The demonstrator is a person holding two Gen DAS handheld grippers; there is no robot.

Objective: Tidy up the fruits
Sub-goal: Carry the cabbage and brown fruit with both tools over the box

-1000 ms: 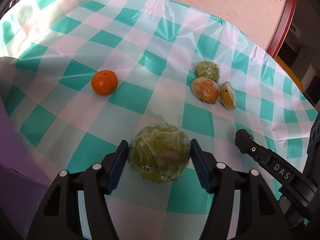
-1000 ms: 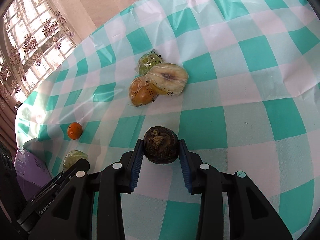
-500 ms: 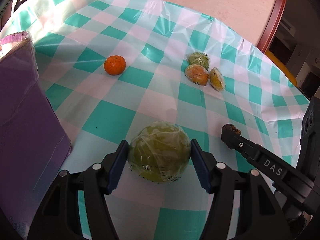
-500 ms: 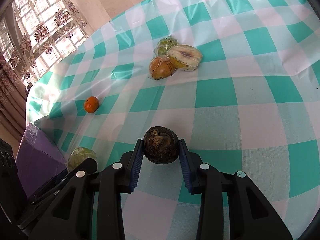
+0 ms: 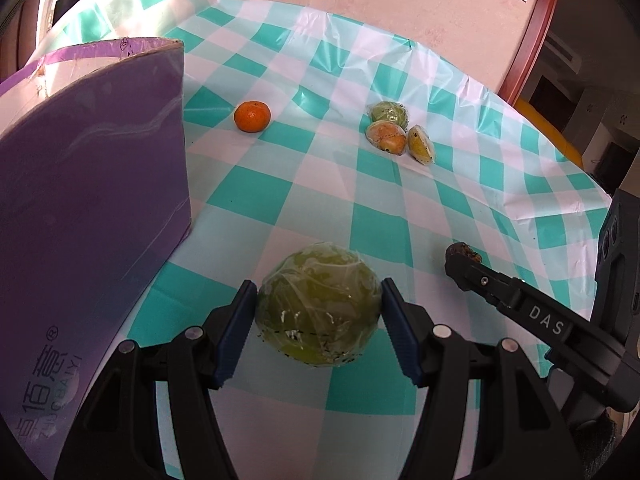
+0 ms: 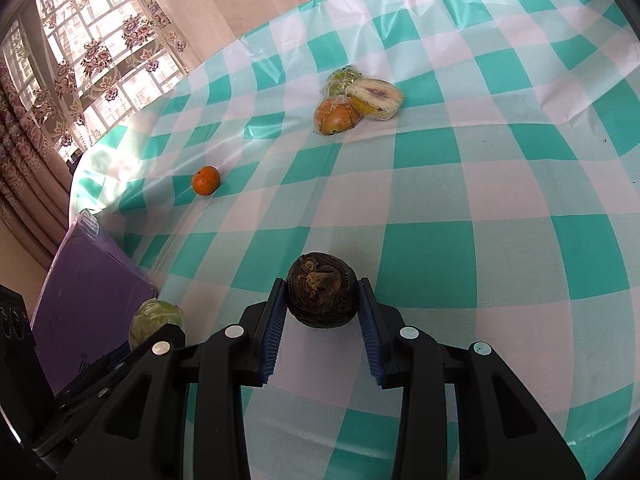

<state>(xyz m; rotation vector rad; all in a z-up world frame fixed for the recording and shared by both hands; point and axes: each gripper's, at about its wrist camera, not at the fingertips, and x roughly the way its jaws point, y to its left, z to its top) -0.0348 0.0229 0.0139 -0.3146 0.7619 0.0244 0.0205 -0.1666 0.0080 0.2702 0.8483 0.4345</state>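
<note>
Left claw (image 5: 318,314) clamps the film-wrapped round green fruit (image 5: 318,306), right claw (image 6: 322,308) clamps the dark wrinkled round fruit (image 6: 322,296); slick film risks slipping near the tall purple cardboard box (image 5: 92,200) left of it.

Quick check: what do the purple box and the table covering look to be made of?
Purple box: likely cardboard with a smooth, slightly glossy printed skin; a raw brownish edge shows at its top rim. Table covering: probably thin plastic sheet, with sharp fold creases and sheen.
</note>
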